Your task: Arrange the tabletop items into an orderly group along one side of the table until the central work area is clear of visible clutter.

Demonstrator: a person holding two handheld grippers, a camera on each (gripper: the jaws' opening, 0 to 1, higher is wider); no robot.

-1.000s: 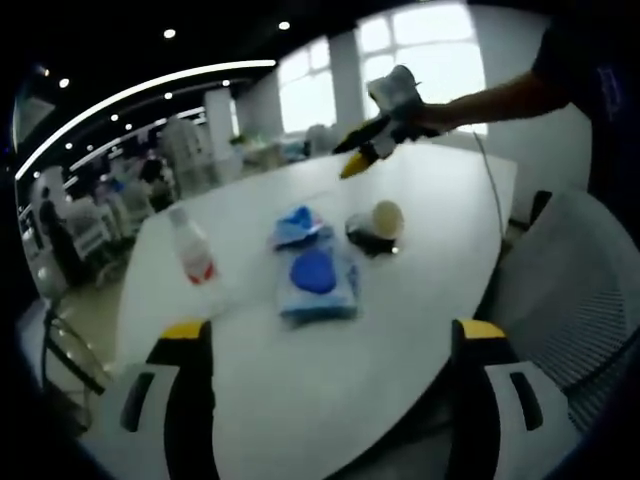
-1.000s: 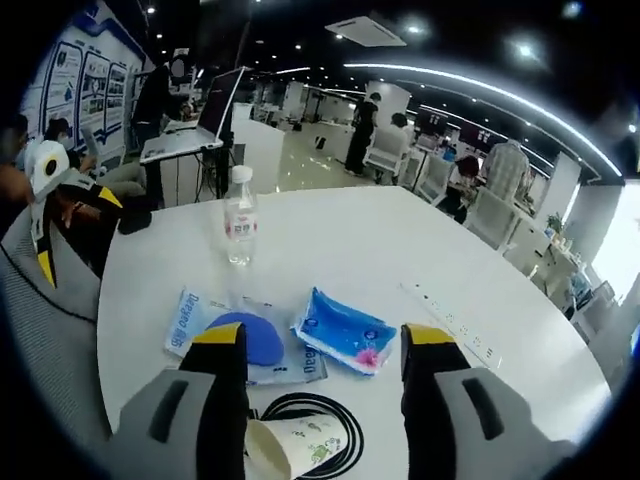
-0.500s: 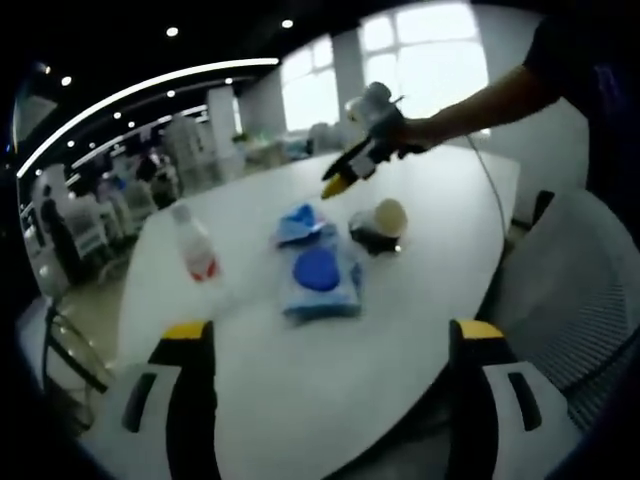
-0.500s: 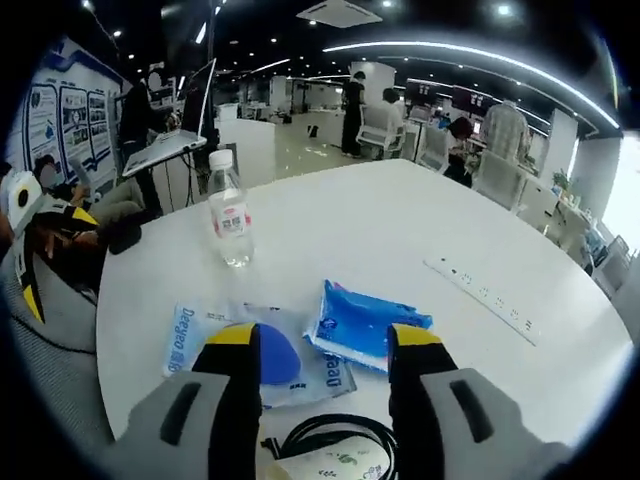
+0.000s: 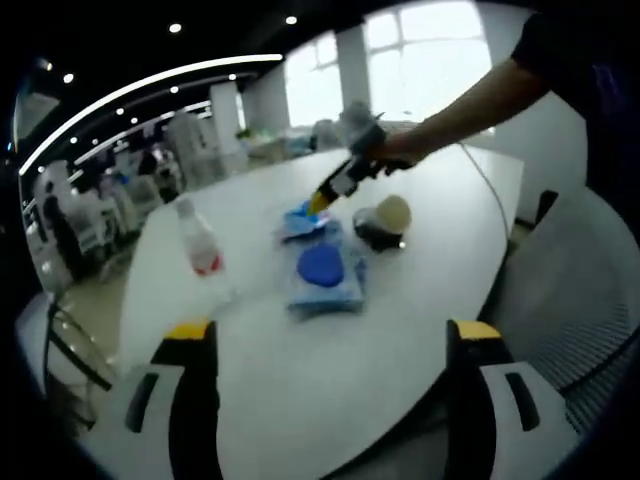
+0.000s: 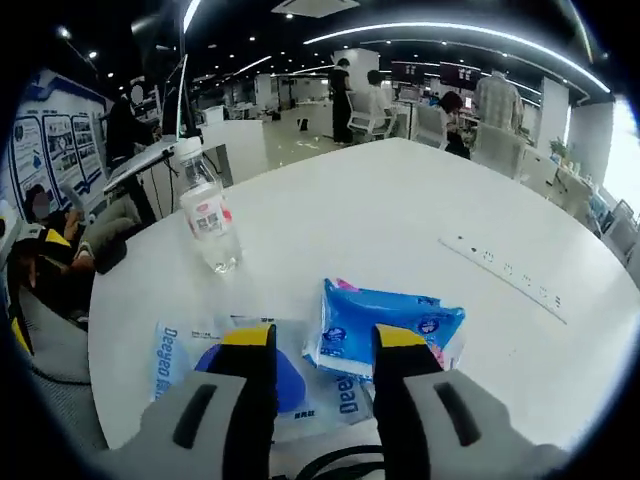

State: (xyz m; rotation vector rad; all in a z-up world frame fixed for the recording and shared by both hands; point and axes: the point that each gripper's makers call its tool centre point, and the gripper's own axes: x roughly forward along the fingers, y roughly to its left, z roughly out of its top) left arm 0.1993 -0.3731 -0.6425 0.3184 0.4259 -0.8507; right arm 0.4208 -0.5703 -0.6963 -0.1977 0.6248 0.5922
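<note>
Right gripper view looks down on the clutter in the middle of a white table (image 6: 400, 200): a blue tissue pack (image 6: 385, 325) lies flat just beyond the right gripper (image 6: 325, 345), whose yellow-tipped jaws stand a little apart with nothing between them, their tips hanging over the near edge of that pack. Just left of it, touching or overlapping, lies a clear wet-wipes pack with a blue round lid (image 6: 215, 375), partly hidden behind the left jaw. Farther off to the left a water bottle (image 6: 205, 215) with a red-and-white label stands upright, apart from both packs. A white power strip (image 6: 505, 275) lies on the far right of the tabletop. In the left gripper view the same group sits mid-table, with a paper cup (image 5: 392, 213) on its side upon a coiled black cable (image 5: 372, 232) just right of the packs. The left gripper (image 5: 330, 345) hangs well back over the near edge, jaws wide apart and empty. The table is smooth, round-edged and glossy. Around it is an open office with black ceiling, spot lights, a curved light strip, bright windows (image 5: 420, 60), desks, a mesh chair (image 5: 590, 290) and several people far off.
</note>
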